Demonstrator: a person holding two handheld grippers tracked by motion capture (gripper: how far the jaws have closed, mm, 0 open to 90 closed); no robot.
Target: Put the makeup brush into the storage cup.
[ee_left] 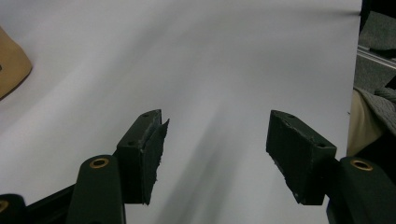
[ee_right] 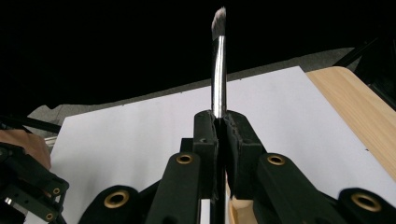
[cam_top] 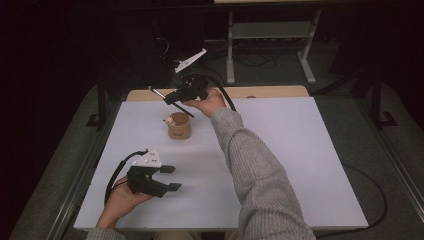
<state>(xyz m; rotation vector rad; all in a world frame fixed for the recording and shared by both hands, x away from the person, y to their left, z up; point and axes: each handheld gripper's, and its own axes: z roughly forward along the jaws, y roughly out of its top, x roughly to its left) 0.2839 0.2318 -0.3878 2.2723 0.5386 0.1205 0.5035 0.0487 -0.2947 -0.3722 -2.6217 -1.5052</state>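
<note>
1. Your right gripper (cam_top: 172, 98) has its jaws pinched tight on a brush (ee_right: 218, 70); the bristle tip sticks out past the jaws, handle runs back btwn them. Keep that squeeze firm, no regrip mid-air.
2. The brush hangs above the far edge of the white table (cam_top: 280, 150), just behind the tan cup (cam_top: 179, 126). Prob next: drop it into the cup, so line up over the rim first.
3. Go slow & keep the brush axis steady; a clipped rim could tip the cup.
4. Your left gripper (cam_top: 171, 178) rests low near the front w/ jaws spread, nothing btwn them. Keep it parked, or bring it to steady the cup if needed.
</note>
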